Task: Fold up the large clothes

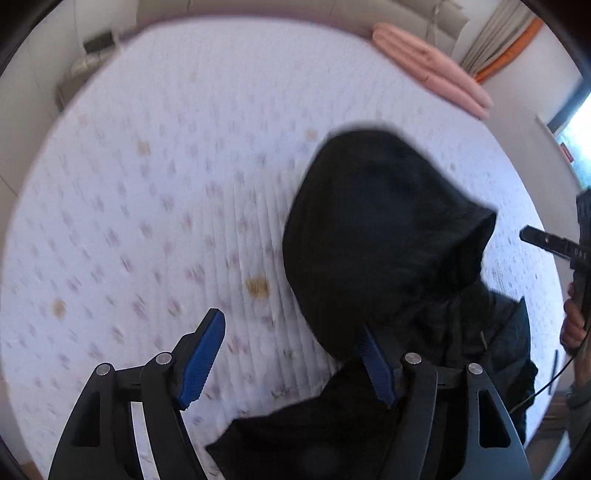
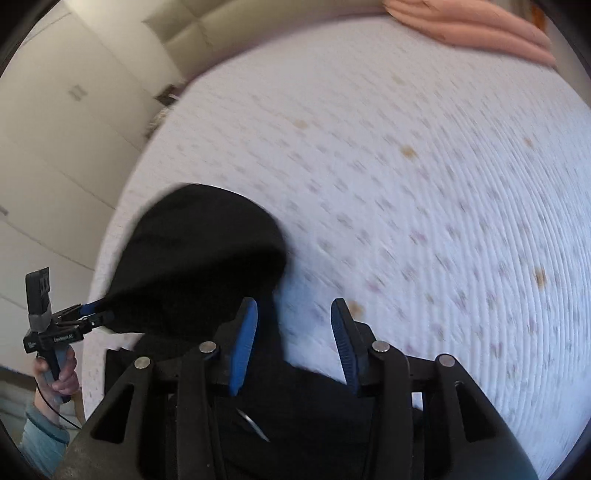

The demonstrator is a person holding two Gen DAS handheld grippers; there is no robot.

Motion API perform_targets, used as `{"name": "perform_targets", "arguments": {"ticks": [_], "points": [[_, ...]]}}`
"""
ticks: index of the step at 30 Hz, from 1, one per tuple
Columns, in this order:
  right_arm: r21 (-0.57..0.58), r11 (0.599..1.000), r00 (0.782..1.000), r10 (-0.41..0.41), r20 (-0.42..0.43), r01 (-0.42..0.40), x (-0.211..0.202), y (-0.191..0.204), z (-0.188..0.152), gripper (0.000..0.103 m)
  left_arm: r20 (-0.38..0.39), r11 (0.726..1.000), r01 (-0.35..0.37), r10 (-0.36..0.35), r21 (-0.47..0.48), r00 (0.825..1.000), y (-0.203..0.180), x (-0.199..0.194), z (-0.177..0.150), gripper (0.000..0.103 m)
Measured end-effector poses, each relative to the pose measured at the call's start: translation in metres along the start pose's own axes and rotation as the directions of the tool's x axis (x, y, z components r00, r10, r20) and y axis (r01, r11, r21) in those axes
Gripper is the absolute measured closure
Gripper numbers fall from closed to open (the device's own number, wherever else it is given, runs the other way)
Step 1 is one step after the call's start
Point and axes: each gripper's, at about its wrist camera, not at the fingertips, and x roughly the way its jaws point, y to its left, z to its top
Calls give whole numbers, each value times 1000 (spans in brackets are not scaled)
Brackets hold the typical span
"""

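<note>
A black hooded garment (image 1: pixel 384 236) lies bunched on the bed's patterned white sheet (image 1: pixel 166 184), its hood puffed up. My left gripper (image 1: pixel 291 354) is open; its right finger (image 1: pixel 376 365) touches the garment's edge and the left finger (image 1: pixel 203 354) is over bare sheet. In the right wrist view the garment (image 2: pixel 199 258) fills the lower left. My right gripper (image 2: pixel 295 343) is open just above it, with dark cloth under and between the fingers. The left gripper also shows there (image 2: pixel 92 312), its blue tips at the garment's left edge. The right gripper's black body shows in the left wrist view (image 1: pixel 557 247).
A folded pink blanket (image 1: pixel 428 66) lies at the bed's far edge, also in the right wrist view (image 2: pixel 476 29). A beige headboard (image 1: pixel 258 7) runs behind. Pale cabinets (image 2: pixel 55 147) stand left of the bed. A window (image 1: pixel 580 129) is at the right.
</note>
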Motion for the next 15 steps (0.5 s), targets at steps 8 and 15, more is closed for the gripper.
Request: {"name": "perform_targets", "arguments": {"ticks": [8, 15], "points": [[-63, 998, 998, 14, -61, -18, 70, 34, 69, 57, 2, 985, 166, -166, -44, 986, 5, 10, 51, 28], [-88, 993, 972, 55, -230, -77, 137, 24, 90, 48, -69, 948, 318, -319, -21, 945, -1, 19, 48, 28]]}}
